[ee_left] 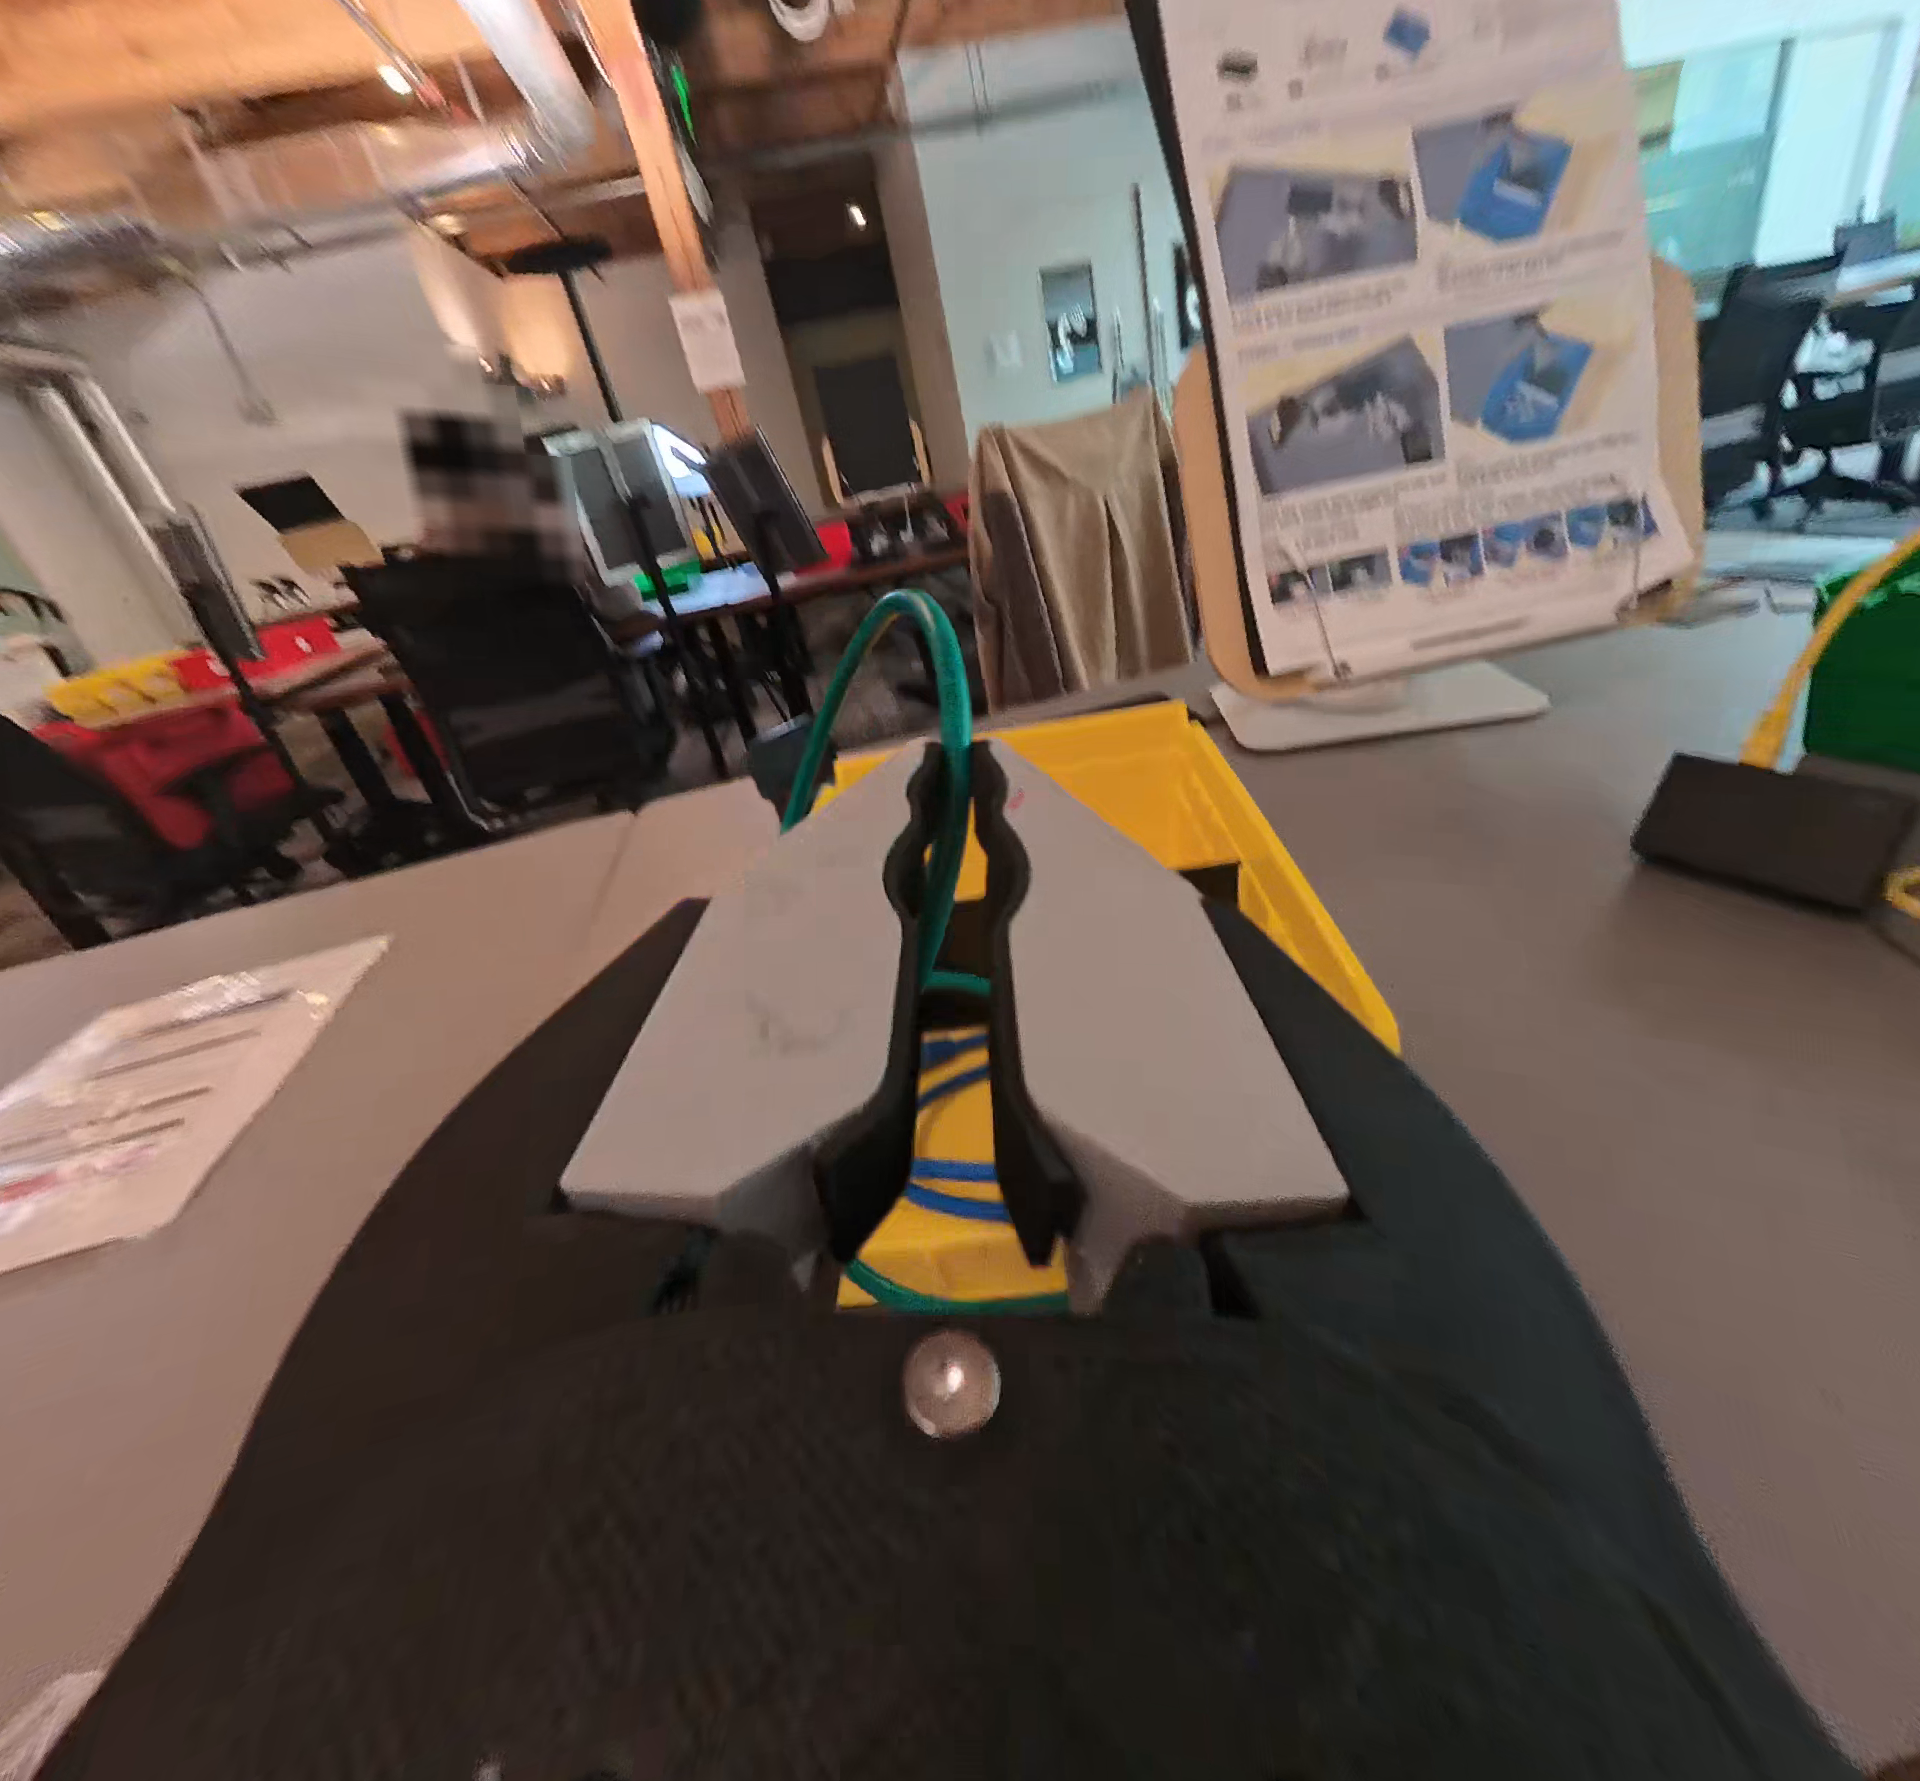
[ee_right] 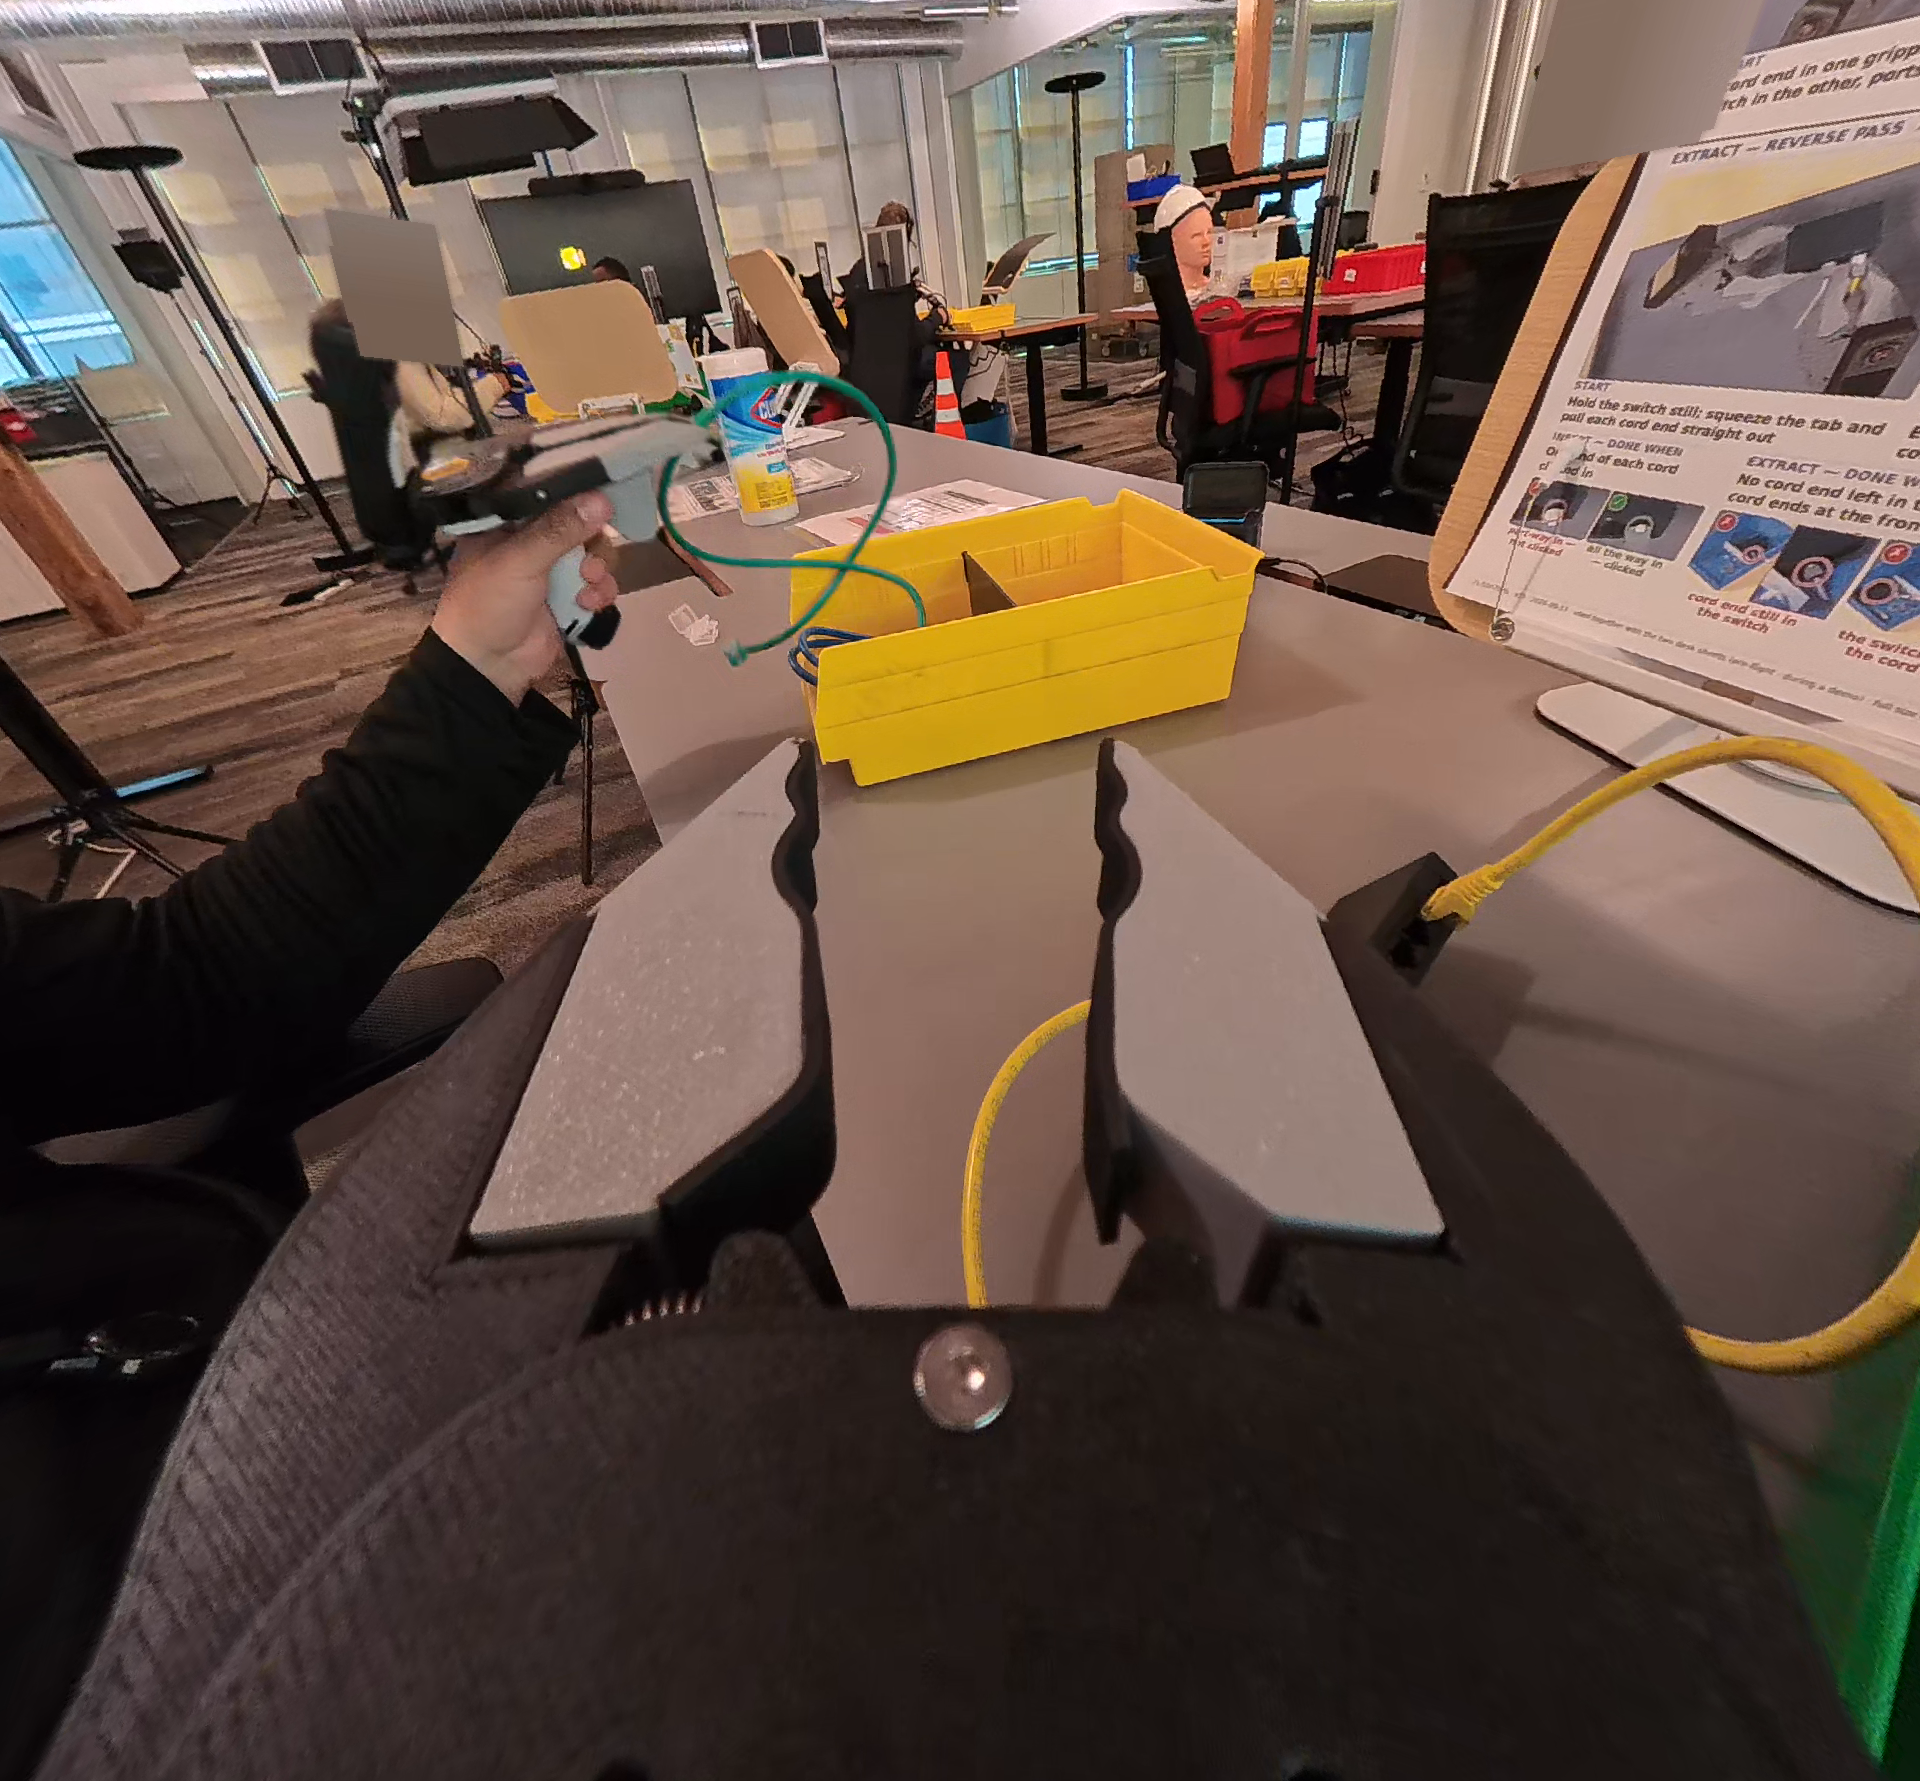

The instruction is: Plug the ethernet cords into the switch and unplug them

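My left gripper (ee_left: 958, 763) is shut on a green ethernet cord (ee_left: 935, 682), lifted above the yellow bin (ee_left: 1288, 910). In the right wrist view that gripper (ee_right: 698, 449) holds the green cord (ee_right: 878, 505) in a loop above the table, one plug end (ee_right: 738, 656) dangling by the bin (ee_right: 1039, 682). A blue cord (ee_right: 816, 648) lies in the bin. My right gripper (ee_right: 951, 775) is open and empty over the table. A yellow cord (ee_right: 1621, 801) is plugged into the black switch (ee_right: 1397, 916) just right of it. The switch also shows in the left wrist view (ee_left: 1766, 843).
An instruction board on a white stand (ee_right: 1704, 443) stands at the right, also seen in the left wrist view (ee_left: 1423, 277). A wipes canister (ee_right: 756, 443) and papers (ee_right: 914, 513) lie behind the bin. A paper sheet (ee_left: 156, 1077) lies at left. A green bin (ee_left: 1870, 682) sits far right. Left tips to right tips: about 40 centimeters.
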{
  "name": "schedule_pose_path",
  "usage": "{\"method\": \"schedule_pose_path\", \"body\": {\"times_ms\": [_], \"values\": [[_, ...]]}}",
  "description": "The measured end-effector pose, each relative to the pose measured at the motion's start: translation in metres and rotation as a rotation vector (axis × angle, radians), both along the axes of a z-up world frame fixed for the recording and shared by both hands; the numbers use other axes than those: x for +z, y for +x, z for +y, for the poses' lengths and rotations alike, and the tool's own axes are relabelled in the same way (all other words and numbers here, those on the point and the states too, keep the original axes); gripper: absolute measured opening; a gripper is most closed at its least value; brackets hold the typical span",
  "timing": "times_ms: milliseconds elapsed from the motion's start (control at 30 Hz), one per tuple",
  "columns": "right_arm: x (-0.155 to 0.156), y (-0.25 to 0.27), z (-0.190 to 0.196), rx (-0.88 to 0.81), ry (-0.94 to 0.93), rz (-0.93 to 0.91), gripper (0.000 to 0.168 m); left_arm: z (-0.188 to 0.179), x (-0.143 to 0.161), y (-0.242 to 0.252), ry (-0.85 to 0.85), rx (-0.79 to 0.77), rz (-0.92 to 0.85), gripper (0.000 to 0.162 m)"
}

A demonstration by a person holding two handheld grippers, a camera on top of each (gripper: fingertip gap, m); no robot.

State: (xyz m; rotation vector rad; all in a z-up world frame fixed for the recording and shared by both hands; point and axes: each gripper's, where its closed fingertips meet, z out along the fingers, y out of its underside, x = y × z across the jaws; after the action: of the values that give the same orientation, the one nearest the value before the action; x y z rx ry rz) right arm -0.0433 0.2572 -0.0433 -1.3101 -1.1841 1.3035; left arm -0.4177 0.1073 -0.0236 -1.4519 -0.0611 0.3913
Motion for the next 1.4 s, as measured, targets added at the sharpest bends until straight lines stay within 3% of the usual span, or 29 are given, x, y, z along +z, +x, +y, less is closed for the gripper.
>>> {"method": "schedule_pose_path", "body": {"times_ms": [167, 300, 400, 533, 833, 1400], "values": [[0.001, 0.001, 0.000, 0.000, 0.000, 0.004, 0.050, -0.039, 0.055, 0.021, 0.267, 0.028, 0.145, 0.003], [0.003, 0.002, 0.001, -0.003, -0.007, 0.020, 0.050, -0.065, 0.099, 0.086, 0.415, -0.253, 0.132, 0.004], [0.005, 0.001, -0.005, 0.020, -0.015, 0.032, 0.050, -0.079, 0.117, 0.133, 0.433, -0.361, 0.198, 0.004], [0.000, -0.006, -0.014, 0.046, 0.006, 0.003, 0.051, -0.055, 0.105, 0.173, 0.329, -0.427, 0.257, 0.004], [0.000, -0.002, -0.013, 0.026, 0.058, -0.029, 0.051, 0.022, 0.042, 0.220, 0.057, -0.460, 0.368, 0.004], [-0.002, 0.000, -0.014, 0.027, 0.064, -0.047, 0.052, 0.029, 0.032, 0.214, 0.004, -0.436, 0.379, 0.004]]}}
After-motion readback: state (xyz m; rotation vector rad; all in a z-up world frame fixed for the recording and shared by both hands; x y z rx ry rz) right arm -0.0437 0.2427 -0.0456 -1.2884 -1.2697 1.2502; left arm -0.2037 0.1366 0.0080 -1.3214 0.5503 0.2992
